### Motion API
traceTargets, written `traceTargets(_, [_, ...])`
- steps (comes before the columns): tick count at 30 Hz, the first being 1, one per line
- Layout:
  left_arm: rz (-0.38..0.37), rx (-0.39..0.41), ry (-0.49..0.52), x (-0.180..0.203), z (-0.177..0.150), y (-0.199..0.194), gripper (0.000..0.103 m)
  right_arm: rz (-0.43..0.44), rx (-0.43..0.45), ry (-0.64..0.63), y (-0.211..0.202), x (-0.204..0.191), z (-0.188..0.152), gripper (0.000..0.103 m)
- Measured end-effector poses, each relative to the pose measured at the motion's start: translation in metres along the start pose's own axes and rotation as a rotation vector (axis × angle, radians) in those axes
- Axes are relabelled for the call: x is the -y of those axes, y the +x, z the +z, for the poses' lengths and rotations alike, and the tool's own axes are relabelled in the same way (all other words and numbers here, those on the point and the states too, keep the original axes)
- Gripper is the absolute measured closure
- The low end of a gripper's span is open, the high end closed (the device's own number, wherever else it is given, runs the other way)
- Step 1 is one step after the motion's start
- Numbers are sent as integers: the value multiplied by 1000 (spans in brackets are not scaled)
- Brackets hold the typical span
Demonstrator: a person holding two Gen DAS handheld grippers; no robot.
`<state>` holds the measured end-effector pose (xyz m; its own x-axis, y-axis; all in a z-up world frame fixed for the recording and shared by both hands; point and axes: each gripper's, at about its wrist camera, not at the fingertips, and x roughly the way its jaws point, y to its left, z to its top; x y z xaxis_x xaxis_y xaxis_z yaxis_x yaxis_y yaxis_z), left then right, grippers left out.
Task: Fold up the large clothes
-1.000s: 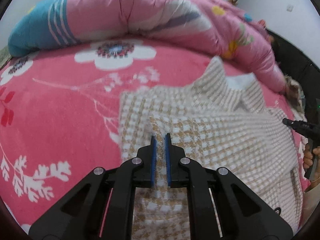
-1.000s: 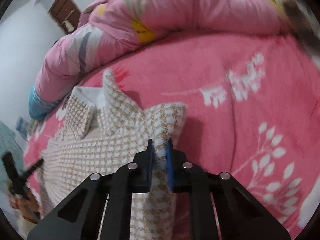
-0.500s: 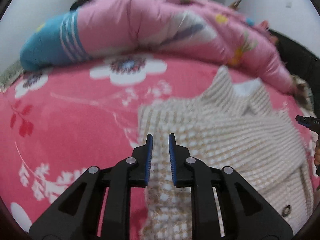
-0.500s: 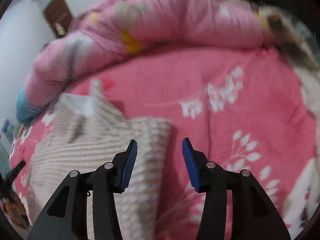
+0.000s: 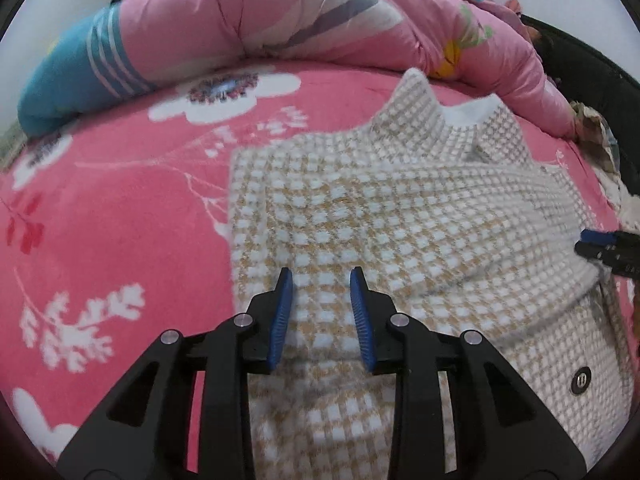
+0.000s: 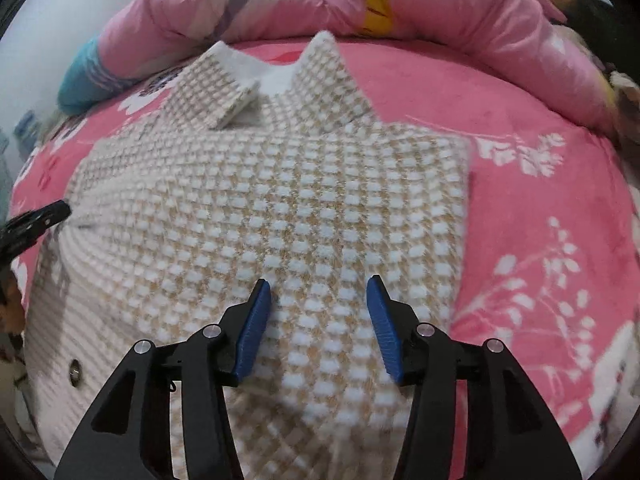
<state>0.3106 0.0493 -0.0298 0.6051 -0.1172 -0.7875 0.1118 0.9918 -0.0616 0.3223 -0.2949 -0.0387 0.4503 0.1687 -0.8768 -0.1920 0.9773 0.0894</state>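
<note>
A beige-and-white checked jacket lies flat on the pink floral bed cover, collar toward the rolled quilt, both sides folded in over the body. It also shows in the right wrist view. My left gripper is open and empty, hovering over the jacket's left folded part. My right gripper is open wider and empty, over the right folded part. A dark button shows on the lower front. The right gripper's tip shows at the left wrist view's right edge.
A rolled pink quilt with a blue striped end runs along the far side of the bed. The bed cover stretches to the right of the jacket. Dark furniture stands at the far right.
Both grippers let go of the folded jacket edges and opened. The fabric dropped flat. Both grippers drew back slightly above the jacket.
</note>
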Motion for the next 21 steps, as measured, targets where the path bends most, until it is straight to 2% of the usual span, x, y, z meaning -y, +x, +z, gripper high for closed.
traceTargets(2, [-44,42,44,9,0,-17,67,43,56,-30,-19,-16,1,52])
traceTargets(4, [-61,55,69,21,-1,-23,56,87,86,-75,-25,-35,-1,44])
traceTargets(6, [-41,0,75,33,-4,-9,47,104,77,-113,-13,-53,-3,33])
traceTargets(7, [-28,-45,69,37,-5,2,39,83,40,-124,1,-57,-5,31])
traceTargets(8, [-3,-101,62,39,-9,19,36,51,-4,-128,23,-61,-8,28])
traceTargets(10, [23,-90,57,42,-10,22,35,26,11,-124,29,-63,-10,28])
traceTargets(12, [28,-92,11,41,-6,5,35,13,4,-80,8,-62,-6,28])
traceTargets(14, [8,-80,-18,40,-7,-15,30,44,23,-64,-17,-66,-14,28])
traceTargets(16, [45,-54,7,45,-16,-42,25,66,64,-77,-45,-67,-33,28])
traceTargets(18, [66,-30,38,52,-30,-65,21,71,94,-105,-73,-72,-55,20])
traceTargets(21, [51,-17,53,64,-58,-91,17,111,108,-121,-96,-83,-88,16])
